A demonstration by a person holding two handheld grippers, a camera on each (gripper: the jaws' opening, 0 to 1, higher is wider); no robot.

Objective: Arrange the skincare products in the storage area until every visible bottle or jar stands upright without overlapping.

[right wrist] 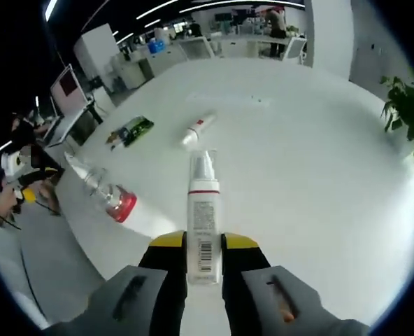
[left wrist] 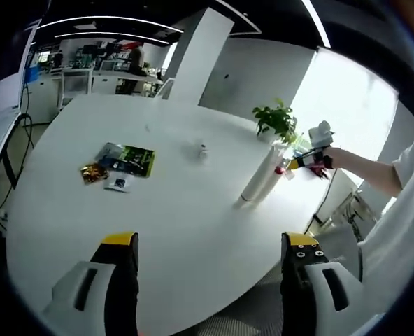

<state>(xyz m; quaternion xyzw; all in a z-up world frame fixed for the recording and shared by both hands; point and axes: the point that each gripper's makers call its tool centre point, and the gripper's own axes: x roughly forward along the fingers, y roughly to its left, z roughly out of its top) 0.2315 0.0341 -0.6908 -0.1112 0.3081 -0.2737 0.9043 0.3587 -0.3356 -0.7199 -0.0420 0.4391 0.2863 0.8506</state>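
**2 hand-held grippers over a round white surface, 1 holding a bottle**

2 views are shown. In the right gripper view, the right hand-held gripper is clenched on a white pump bottle, its yellow-tipped jaws pressing the bottle's lower body from both sides. The bottle has a clear cap at the far end and a barcode label near the jaws; it points away from the camera, along the line of the jaws, above the white surface. Beyond it, a white tube with a red band lies on its side on the surface. To the left, near the surface's edge, a clear bottle with a red cap also lies on its side. Farther back on the left lie a green packet and smaller items just beside it, too small to identify. A potted plant stands at the right edge.

In the left gripper view, the left hand-held gripper is released, its 2 jaws well apart with nothing between them, over the near part of the surface. The green packet lies at the left with a small gold wrapper and a white sachet just beside it. A small pale object sits near the middle. The right hand-held gripper enters from the right, near the plant, with the white bottle in its jaws.
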